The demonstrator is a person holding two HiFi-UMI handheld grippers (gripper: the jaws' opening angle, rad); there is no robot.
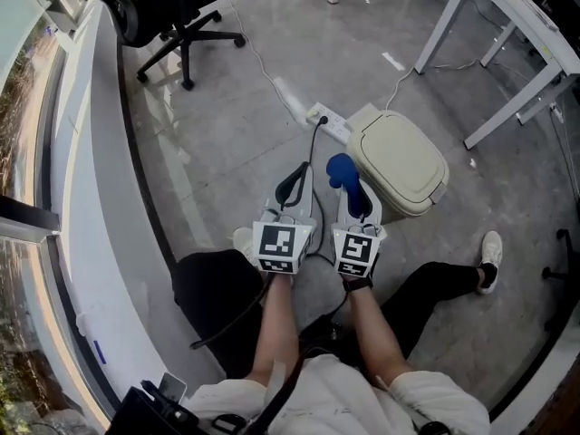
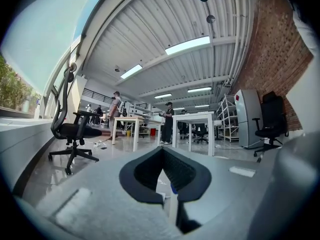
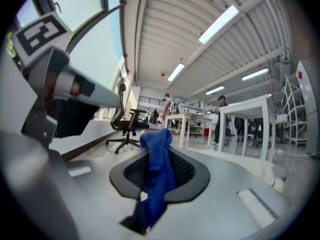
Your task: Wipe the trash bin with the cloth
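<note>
Head view, then each gripper view: cloth's gripped, bin's on the floor

Head view: the beige bin (image 1: pixel 399 161) sits on the floor. The right gripper (image 1: pixel 353 193) is just left of it, with the blue cloth (image 1: pixel 341 169) sticking out right beside the bin's edge. The left gripper (image 1: pixel 299 172) is a bit further left. Left gripper view: jaws pinched together on nothing. Right gripper view: jaws clenched on the cloth, which hangs down between them.

Blue cloth (image 1: pixel 341 169) in R gripper (image 1: pixel 353 199), beige bin (image 1: pixel 400 160) on floor, lid shut
</note>
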